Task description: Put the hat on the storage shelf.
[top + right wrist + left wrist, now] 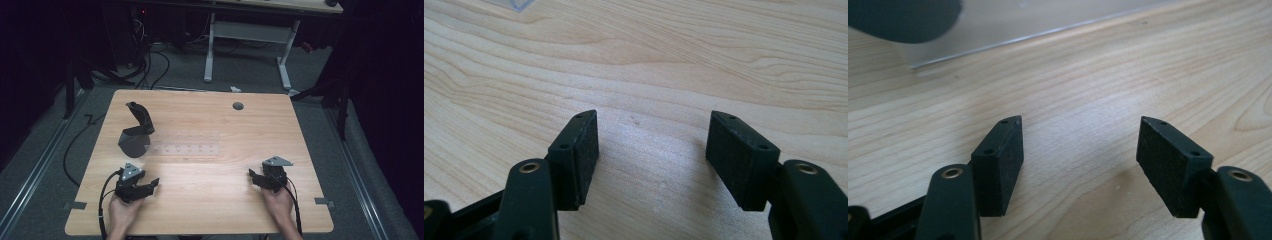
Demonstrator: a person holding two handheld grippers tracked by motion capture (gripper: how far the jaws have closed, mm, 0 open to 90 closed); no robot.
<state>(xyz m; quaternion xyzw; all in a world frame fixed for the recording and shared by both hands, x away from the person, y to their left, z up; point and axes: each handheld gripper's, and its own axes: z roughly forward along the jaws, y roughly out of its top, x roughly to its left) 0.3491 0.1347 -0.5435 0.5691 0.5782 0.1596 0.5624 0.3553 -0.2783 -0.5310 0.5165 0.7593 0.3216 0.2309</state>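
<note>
**Two grippers resting wide apart on a wooden table**

A person is holding the left gripper (148,186) and the right gripper (256,177) low over the near part of the light wooden table (210,210), well apart from each other. Both hands are coming in from the bottom edge of the high view. In the left gripper view the two black jaws are standing spread, with bare wood between the pads (1000,167). In the right gripper view the jaws are also spread and are gripping nothing.

A dark grey object (136,132), with a rounded base and a tall bent part, is standing at the left side of the table, beyond the left gripper and apart from it. Just beside it a clear plastic sheet (187,144) is lying flat at the middle of the table.
</note>
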